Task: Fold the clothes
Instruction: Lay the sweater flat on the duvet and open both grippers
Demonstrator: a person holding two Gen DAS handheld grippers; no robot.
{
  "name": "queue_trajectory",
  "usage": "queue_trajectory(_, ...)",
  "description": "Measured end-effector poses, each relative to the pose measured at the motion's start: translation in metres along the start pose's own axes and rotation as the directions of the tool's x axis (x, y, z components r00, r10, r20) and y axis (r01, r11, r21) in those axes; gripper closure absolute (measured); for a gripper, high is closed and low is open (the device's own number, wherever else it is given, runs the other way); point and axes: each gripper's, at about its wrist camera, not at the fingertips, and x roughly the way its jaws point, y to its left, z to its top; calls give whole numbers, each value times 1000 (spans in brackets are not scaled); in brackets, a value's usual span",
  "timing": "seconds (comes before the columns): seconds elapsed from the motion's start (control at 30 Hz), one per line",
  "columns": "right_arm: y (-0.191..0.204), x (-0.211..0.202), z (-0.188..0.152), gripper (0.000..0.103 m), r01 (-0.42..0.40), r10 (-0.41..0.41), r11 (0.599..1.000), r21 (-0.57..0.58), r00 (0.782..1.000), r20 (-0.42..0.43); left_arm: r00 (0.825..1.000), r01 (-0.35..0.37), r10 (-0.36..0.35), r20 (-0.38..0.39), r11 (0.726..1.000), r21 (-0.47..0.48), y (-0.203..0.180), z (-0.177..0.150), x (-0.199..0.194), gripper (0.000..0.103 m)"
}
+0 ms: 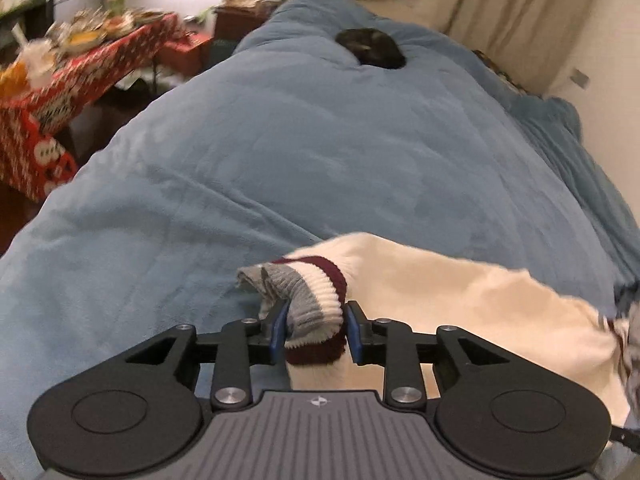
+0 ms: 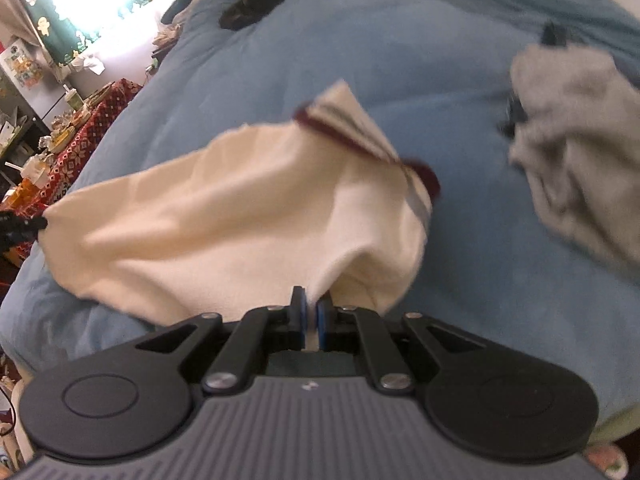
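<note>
A cream garment [image 1: 460, 300] with ribbed maroon, white and grey trim lies across the blue blanket [image 1: 300, 160]. In the left wrist view one striped cuff [image 1: 316, 312] sits bunched between the blue pads of my left gripper [image 1: 316, 330]; the pads stand a little apart and do not squeeze it. In the right wrist view my right gripper [image 2: 313, 312] is shut on a thin fold of the cream garment [image 2: 240, 208], whose striped edge [image 2: 360, 136] lifts behind it. The left gripper [image 2: 20, 226] shows as a dark shape at the garment's far left corner.
A crumpled grey garment [image 2: 580, 160] lies to the right on the blanket [image 2: 400, 60]. A small black item [image 1: 370, 48] rests further up the bed. A cluttered table with a red patterned cloth [image 1: 60, 92] stands left of the bed. Cream curtains [image 1: 520, 12] hang behind.
</note>
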Motion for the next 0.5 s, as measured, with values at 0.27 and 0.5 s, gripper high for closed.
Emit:
queue_trajectory(0.27, -13, -9, -30, 81, -10, 7, 998, 55, 998, 56, 994, 109, -105, -39, 987, 117, -49, -44, -22, 74)
queue_trajectory(0.5, -17, -47, -41, 81, 36, -37, 999, 3, 994, 103, 971, 236, -220, -92, 940, 247, -122, -86, -28, 74)
